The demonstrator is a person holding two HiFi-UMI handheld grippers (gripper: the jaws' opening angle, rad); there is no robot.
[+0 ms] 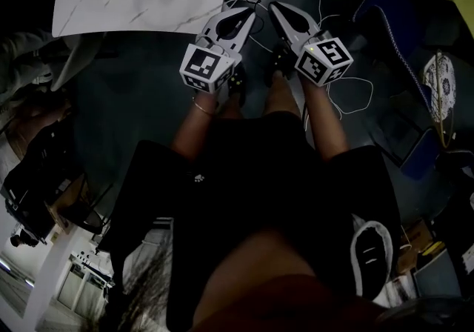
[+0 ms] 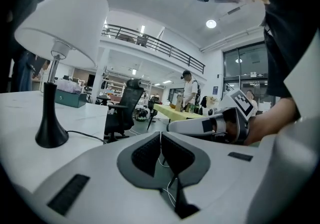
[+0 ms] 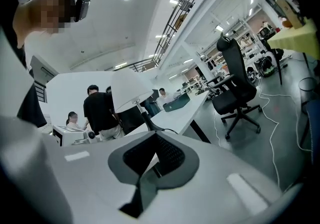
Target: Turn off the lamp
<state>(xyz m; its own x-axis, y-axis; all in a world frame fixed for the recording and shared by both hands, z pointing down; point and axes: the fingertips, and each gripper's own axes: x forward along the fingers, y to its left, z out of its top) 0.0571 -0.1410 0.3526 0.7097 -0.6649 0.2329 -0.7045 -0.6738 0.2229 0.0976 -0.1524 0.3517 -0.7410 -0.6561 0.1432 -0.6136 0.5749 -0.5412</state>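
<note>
The left tool and right tool are closed on nothing, side by side just off the bench corner. The lamp stands upright on the bench, near that edge.

The white counter carries the lamp, its cord and, farther back, a teal case.

Black office chair near white table; white cables on dark floor.
</note>
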